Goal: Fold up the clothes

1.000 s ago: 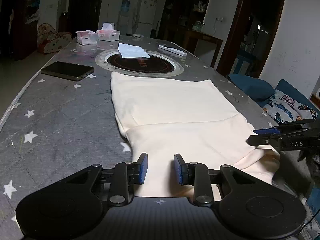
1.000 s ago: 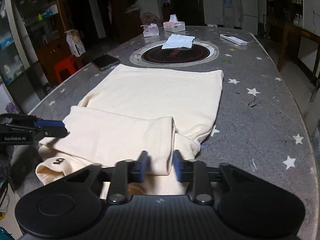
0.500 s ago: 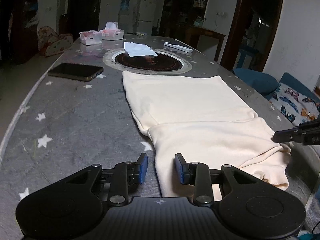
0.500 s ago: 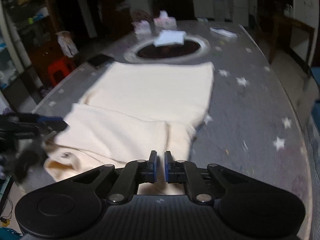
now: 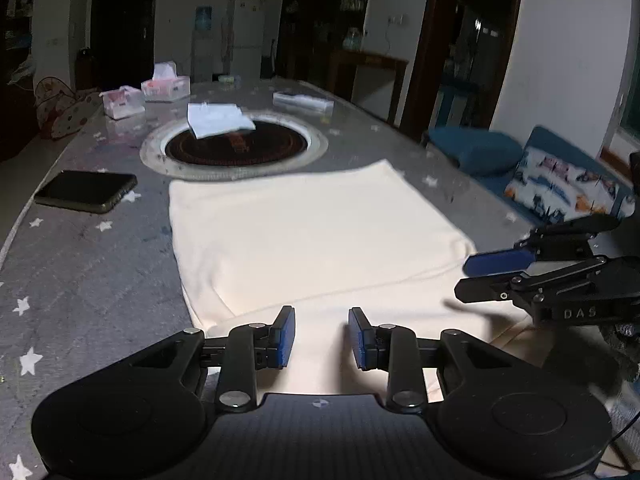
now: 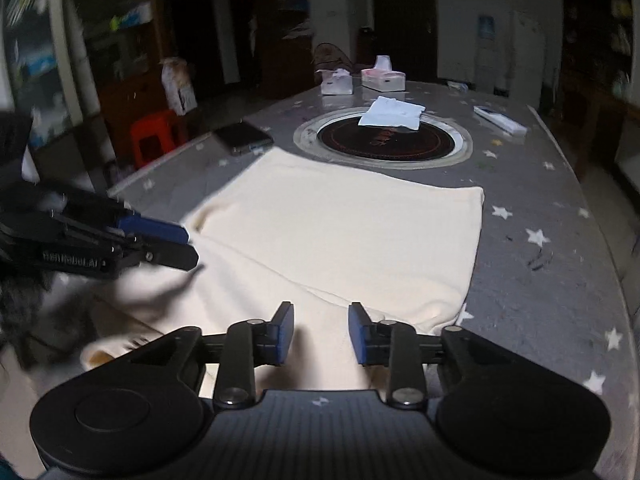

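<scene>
Cream garment (image 5: pixel 320 240) lies flat on the star-patterned worktop (image 5: pixel 92 280), near edge folded over, just short of the round inset hob (image 5: pixel 236 148). Left claw (image 5: pixel 322 338) and right claw (image 6: pixel 320 334): both apart, empty, over the folded near edge.

A grey table (image 5: pixel 92 264) printed with white stars is seen, with a round black hob (image 5: pixel 236 148) set into its middle. A white cloth (image 5: pixel 218 119) is laid on the hob's far edge. A black phone (image 5: pixel 86 191) is placed at the left, two tissue boxes (image 5: pixel 166 86) stand beyond, and a red stool (image 6: pixel 156 136) is parked beside the table
</scene>
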A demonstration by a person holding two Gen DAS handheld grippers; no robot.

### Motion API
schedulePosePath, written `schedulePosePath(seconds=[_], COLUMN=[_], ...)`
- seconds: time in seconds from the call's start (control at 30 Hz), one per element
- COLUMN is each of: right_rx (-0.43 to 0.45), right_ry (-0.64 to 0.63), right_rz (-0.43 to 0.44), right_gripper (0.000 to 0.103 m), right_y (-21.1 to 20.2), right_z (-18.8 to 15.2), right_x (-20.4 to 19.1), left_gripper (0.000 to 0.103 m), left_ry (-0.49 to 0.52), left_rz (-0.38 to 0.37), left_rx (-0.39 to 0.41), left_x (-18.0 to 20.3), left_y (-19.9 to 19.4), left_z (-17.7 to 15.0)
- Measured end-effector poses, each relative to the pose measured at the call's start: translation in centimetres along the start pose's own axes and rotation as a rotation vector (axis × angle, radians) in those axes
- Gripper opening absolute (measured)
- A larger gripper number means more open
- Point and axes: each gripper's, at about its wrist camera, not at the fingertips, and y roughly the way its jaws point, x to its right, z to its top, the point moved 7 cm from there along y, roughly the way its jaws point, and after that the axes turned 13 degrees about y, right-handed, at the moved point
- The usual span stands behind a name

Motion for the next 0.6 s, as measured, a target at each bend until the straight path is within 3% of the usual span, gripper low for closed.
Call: schedulePosePath(seconds=[0.1,0.17,0.33,0.6], right_rx=[-0.026,-0.018,-0.013,-0.028], right_ry=[-0.001,-0.013,-0.073,-0.155], right_rz=[-0.009,-0.002,0.013,-0.001], right_gripper=[0.033,0.042,0.045,0.046], right_y=[0.2,-0.5,-1.4,-2.0], right_z=[-0.5,-0.6,-1.1,-2.3], right_x=[0.4,0.2,-1.1,-2.1], left_gripper=[0.033,0.033,0.032,0.032], left_ry=[0.022,0.025,0.074,0.214], left_rz=[-0.004,-0.014,-0.067,-0.116], left_rx=[-0.010,0.004,0.022,-0.017], left_x=[0.5,0.8,3.3,6.0], left_y=[0.4,0.0,0.5,0.2], left_z=[0.1,0.5,1.1,-1.1])
